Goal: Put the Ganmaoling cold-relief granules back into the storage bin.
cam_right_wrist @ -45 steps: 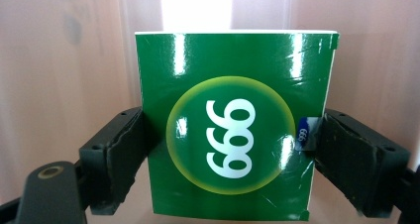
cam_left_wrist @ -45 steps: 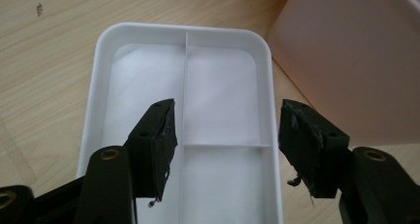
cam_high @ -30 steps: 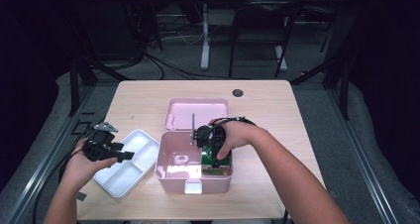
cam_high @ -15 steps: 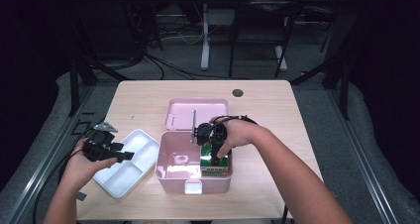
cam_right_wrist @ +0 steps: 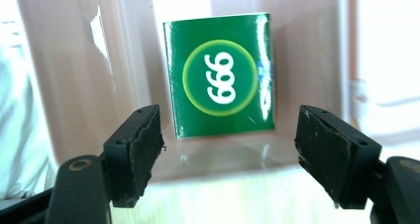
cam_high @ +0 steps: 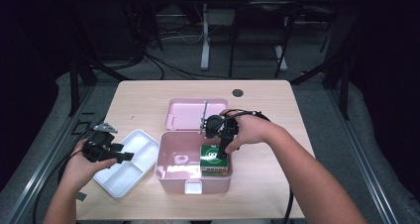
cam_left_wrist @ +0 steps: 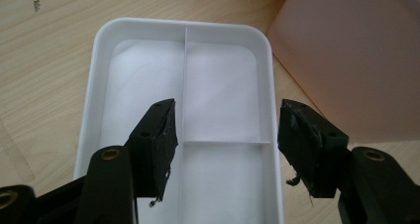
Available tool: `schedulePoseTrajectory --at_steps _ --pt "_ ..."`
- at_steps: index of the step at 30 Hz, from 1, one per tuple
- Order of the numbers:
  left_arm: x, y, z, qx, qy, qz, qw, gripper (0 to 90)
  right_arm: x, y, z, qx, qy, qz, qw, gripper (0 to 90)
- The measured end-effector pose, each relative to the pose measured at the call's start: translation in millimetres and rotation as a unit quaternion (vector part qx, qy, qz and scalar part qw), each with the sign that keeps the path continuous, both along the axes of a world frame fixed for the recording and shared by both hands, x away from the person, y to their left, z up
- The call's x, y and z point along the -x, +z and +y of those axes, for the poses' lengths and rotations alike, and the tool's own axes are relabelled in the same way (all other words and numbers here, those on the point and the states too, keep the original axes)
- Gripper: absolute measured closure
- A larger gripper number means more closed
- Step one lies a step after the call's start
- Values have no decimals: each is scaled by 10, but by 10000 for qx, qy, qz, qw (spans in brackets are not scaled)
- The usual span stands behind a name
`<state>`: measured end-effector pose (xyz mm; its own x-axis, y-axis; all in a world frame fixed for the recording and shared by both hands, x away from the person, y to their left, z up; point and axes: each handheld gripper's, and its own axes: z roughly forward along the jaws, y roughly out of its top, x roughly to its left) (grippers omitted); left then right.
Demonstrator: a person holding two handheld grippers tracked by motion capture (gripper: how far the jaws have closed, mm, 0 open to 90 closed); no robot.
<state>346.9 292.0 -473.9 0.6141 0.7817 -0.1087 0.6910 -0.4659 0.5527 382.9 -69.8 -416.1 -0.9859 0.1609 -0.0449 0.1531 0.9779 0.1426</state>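
Observation:
A pink box (cam_high: 171, 173) stands open at the table's front middle, its lid (cam_high: 188, 114) folded back. Inside it, at the right, lies a green packet (cam_high: 216, 160) marked 999 (cam_right_wrist: 220, 95). My right gripper (cam_high: 223, 147) hangs open just above that packet, its black jaws wide apart (cam_right_wrist: 228, 149) with nothing between them. A white divided tray (cam_high: 130, 162) sits left of the box. My left gripper (cam_high: 119, 155) is open over the tray's left part (cam_left_wrist: 225, 135), empty, jaws straddling a divider (cam_left_wrist: 184, 80).
The pink box's side wall (cam_left_wrist: 356, 55) rises right beside the tray. A small dark round disc (cam_high: 237, 92) lies at the table's back. Chair legs and cables stand on the floor beyond the far edge.
The right gripper has drawn slightly up and back from the green packet, which stays in the box. The left gripper has barely moved.

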Motion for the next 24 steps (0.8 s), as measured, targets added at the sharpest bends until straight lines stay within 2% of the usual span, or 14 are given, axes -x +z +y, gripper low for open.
schedulePoseTrajectory --at_steps 5,10,19,22,24 --pt "7 14 3 19 55 -69 10000 416 48 156 -157 -233 -156 -41 9996 246" --pt "4 0 -16 -3 55 -70 10000 428 92 226 -347 -349 -302 -75 9989 220" --pt "0 0 -15 35 54 2 10000 460 131 208 -637 -312 -586 -259 9975 221" --pt "-1 -2 1 36 77 -8 10000 464 117 176 -725 -334 -816 -343 9955 244" --pt "0 -1 13 31 93 7 10000 466 103 146 -773 -396 -1034 -412 9930 257"
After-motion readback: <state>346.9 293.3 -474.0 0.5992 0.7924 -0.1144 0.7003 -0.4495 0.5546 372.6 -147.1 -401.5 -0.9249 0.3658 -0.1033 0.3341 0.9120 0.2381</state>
